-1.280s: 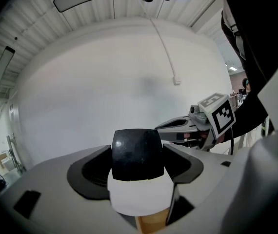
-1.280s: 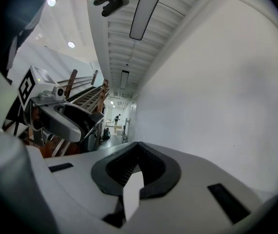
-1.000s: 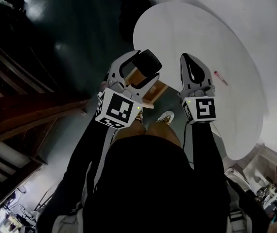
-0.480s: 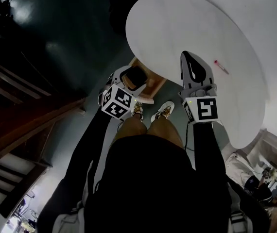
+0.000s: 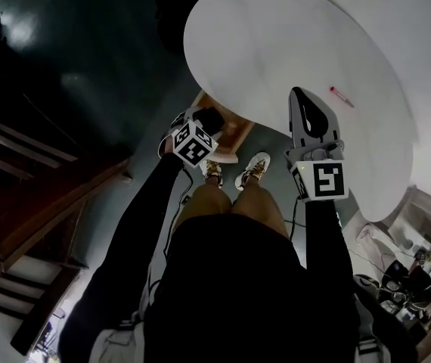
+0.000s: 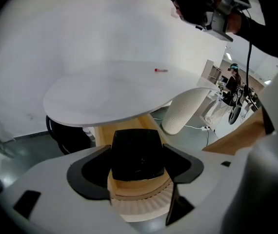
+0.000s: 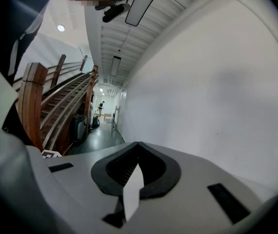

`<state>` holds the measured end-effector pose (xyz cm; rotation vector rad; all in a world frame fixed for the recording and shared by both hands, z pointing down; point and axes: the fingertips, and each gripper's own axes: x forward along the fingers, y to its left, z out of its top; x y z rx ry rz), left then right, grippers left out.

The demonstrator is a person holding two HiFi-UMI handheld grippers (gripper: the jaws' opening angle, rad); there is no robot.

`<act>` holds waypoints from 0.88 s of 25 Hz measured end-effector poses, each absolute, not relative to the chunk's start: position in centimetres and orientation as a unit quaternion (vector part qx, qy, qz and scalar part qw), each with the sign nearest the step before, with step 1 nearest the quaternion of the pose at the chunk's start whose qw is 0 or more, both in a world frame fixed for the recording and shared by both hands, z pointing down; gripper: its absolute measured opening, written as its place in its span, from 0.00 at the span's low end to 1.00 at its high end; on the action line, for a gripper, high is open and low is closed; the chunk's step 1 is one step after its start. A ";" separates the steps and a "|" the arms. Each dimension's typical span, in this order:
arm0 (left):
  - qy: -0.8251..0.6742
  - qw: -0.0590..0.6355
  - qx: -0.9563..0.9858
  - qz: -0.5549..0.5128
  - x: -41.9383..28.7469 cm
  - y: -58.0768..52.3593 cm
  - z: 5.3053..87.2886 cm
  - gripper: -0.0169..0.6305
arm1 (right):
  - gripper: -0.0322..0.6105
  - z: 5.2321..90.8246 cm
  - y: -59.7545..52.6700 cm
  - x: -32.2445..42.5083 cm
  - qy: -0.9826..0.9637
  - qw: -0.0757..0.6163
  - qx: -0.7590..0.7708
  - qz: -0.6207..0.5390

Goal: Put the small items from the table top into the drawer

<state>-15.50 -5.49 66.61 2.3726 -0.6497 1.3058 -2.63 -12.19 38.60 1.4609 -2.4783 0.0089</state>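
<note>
A round white table (image 5: 276,44) bears one small red item (image 5: 342,95), which also shows far off in the left gripper view as the red item (image 6: 161,70). Below the table's near edge is an open wooden drawer (image 5: 237,133). My left gripper (image 5: 204,121) hangs low over the drawer, shut on a black block (image 6: 136,152) that fills the gap between its jaws. The drawer's wood (image 6: 144,126) shows just beyond the block. My right gripper (image 5: 310,113) is held up over the table's near edge, jaws together and empty, pointing at a white wall (image 7: 217,82).
A white ribbed cylinder (image 6: 185,108) stands on the floor beside the table. A dark round object (image 6: 68,133) sits under the table's far side. My shoes (image 5: 255,171) are just before the drawer. Wooden stairs (image 5: 34,203) run along the left.
My left gripper has dropped with the black block, from table height down to the drawer. The right gripper has barely shifted.
</note>
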 end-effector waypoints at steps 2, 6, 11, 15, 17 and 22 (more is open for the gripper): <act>-0.218 0.175 0.834 0.477 -15.2 -5.7 67.9 0.56 | 0.09 38.7 -12.1 -1.9 -0.847 0.136 0.513 0.007; -0.200 0.171 0.822 0.506 -14.7 -5.9 70.9 0.56 | 0.09 39.0 -11.7 -0.7 -0.836 0.144 0.529 0.012; -0.196 0.168 0.808 0.529 -14.6 -6.0 73.7 0.56 | 0.09 39.2 -11.6 0.2 -0.831 0.152 0.535 0.011; -0.192 0.165 0.802 0.542 -14.6 -6.0 75.4 0.56 | 0.09 39.6 -11.4 0.6 -0.828 0.162 0.537 0.013; -0.191 0.164 0.799 0.546 -14.6 -6.0 76.2 0.56 | 0.09 39.8 -11.3 0.7 -0.828 0.161 0.537 0.015; -0.173 0.185 0.781 0.571 -14.9 -5.5 77.4 0.56 | 0.09 40.2 -11.1 0.5 -0.834 0.158 0.529 0.017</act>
